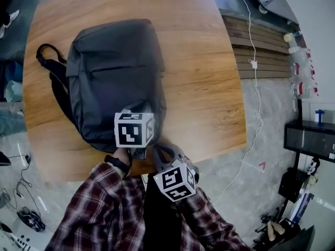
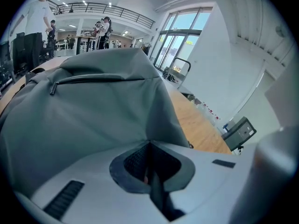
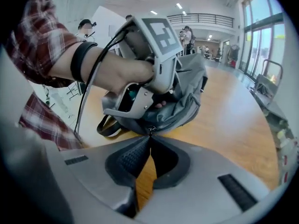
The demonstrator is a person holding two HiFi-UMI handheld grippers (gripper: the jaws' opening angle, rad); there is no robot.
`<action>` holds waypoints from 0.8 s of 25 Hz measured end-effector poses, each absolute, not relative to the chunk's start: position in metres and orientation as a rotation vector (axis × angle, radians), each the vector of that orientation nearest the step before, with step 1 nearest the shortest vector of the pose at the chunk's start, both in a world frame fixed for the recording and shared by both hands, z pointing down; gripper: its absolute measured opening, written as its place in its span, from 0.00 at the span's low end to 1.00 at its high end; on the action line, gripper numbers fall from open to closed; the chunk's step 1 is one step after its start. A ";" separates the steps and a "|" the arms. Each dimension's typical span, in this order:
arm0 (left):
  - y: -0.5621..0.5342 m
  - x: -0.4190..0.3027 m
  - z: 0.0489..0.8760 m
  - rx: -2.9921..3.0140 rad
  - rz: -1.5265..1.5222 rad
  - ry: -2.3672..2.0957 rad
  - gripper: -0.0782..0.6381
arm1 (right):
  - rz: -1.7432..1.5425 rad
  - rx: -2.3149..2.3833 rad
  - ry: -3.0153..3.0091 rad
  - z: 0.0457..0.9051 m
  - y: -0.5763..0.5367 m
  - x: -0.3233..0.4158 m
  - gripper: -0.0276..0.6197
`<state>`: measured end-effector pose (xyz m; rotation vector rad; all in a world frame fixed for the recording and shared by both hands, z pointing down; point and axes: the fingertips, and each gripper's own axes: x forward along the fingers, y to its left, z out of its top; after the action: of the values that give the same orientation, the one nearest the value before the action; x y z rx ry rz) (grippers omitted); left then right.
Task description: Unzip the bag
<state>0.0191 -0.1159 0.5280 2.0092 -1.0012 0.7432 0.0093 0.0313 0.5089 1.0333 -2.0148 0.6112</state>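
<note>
**Right gripper (image 3: 149,135) on the pull; most of the zip run judged left**

Right gripper jaws are closed, with the small metal pull (image 3: 149,129) pinched at their tips. Left gripper (image 2: 149,146) jaws are also closed. They nip a fold of the bag (image 2: 93,120) at its near end, close to the pull, apparently to brace it.

Bag lies flat on the table (image 3: 233,120), its near end at the edge closest to the person. Front pocket zip (image 2: 96,78) reads shut.

Judgement: grip and brace are in place. The pull sits at the bag's near corner. How much of the main zip is parted behind it I cannot tell. Most of the run around the bag seems left.
</note>
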 end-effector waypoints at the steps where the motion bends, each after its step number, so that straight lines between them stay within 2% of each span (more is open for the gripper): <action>1: -0.116 0.021 0.527 2.010 0.737 -0.990 0.12 | 0.605 1.064 -2.003 0.509 0.029 0.015 0.07; 5: -0.107 0.027 0.521 2.067 0.790 -0.825 0.12 | 0.560 1.102 -1.968 0.510 0.026 0.038 0.07; 13: -0.052 0.021 0.517 2.381 1.276 -0.314 0.12 | 0.463 1.182 -1.897 0.511 0.003 0.088 0.07; 20: -0.040 0.030 0.515 2.231 1.080 -0.551 0.12 | 0.304 1.137 -1.881 0.510 -0.041 0.110 0.07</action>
<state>0.0296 -0.0400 0.5149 2.2314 -0.5512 1.0802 0.1098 -0.0408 0.5101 1.1369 -1.8812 0.3045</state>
